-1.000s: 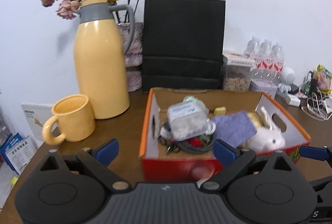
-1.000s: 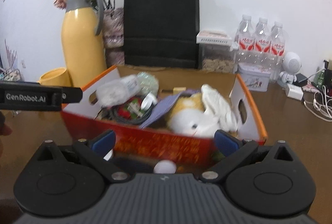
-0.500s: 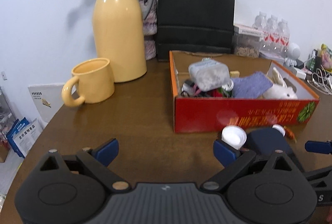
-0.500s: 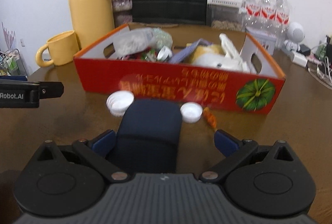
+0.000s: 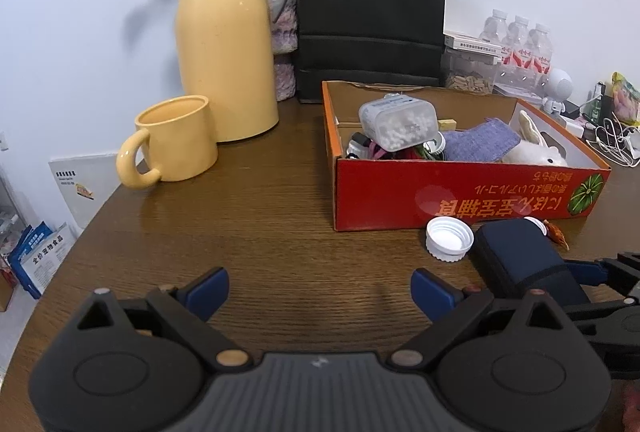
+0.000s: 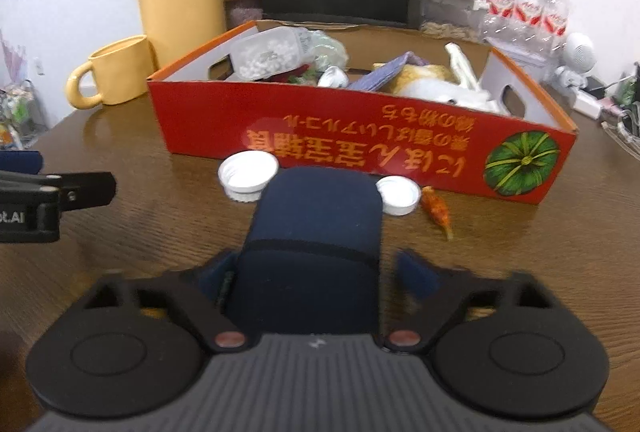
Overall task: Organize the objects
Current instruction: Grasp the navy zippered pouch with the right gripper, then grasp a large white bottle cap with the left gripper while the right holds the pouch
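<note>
left wrist view: the left gripper (image 5: pixel 320 286) hangs low over the brown desk (image 5: pixel 260 224), jaws spread wide with nothing between them. ahead to the right stands a red box (image 5: pixel 460 192) filled with odds and ends. just in front of it lies a white cap (image 5: pixel 449 240), and beside that a dark blue case (image 5: pixel 520 260) lies flat on the desk, its long axis running from the box's front wall back toward the right gripper (image 5: pixel 592 272). a yellow mug (image 5: pixel 176 140) and a yellow jug (image 5: pixel 226 44) stand to the left, a black bag (image 5: pixel 372 16) behind the box.

right wrist view: the right gripper (image 6: pixel 316 272) has the case (image 6: pixel 316 232) between its jaws, which stand partly closed around the near end; the left finger (image 6: pixel 218 272) looks to be against its side, while the right finger (image 6: pixel 418 274) is blurred with a small gap showing. the case points straight away from the camera, far end just short of the box (image 6: pixel 360 140). one cap (image 6: pixel 248 174) sits at its far left corner, a smaller cap (image 6: pixel 400 194) at its far right, and an orange wrapper (image 6: pixel 438 210) just beyond.
</note>
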A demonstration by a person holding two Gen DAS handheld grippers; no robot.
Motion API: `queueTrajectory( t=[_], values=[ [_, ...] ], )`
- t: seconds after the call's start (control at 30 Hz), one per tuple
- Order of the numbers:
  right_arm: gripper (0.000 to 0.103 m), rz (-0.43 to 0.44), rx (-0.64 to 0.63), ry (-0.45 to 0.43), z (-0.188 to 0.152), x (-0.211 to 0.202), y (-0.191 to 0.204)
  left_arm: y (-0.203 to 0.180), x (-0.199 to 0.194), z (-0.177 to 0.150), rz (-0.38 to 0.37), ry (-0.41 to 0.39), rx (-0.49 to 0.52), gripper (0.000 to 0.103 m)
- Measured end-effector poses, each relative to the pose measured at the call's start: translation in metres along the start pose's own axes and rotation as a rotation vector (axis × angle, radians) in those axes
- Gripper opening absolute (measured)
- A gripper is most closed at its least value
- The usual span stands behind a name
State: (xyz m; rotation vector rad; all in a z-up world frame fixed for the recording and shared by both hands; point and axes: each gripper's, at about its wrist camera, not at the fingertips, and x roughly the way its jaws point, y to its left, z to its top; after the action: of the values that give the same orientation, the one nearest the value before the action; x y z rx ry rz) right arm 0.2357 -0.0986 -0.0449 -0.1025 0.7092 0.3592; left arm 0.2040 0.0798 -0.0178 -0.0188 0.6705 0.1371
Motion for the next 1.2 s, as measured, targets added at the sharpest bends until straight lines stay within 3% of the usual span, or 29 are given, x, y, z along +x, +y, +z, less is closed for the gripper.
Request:
queueTrajectory(
  t=[0.13, 0.83, 1.2],
  values=[
    [0.066, 0.025, 0.022, -0.022, -0.001, -0.006, -0.005, -0.004, 0.002, 0.000, -0.001, 0.006, 0.004, 0.098],
    [0.065, -0.014, 0.025, -0.137, -0.005, -0.041, -0.079, -0.085, 0.057, 0.018, -0.001, 0.059, 0.075, 0.098],
    [0.065, -0.006, 0.033, -0.152, -0.007, -0.039, -0.085, -0.096, 0.075, 0.023, 0.009, 0.065, 0.050, 0.091]
  ],
)
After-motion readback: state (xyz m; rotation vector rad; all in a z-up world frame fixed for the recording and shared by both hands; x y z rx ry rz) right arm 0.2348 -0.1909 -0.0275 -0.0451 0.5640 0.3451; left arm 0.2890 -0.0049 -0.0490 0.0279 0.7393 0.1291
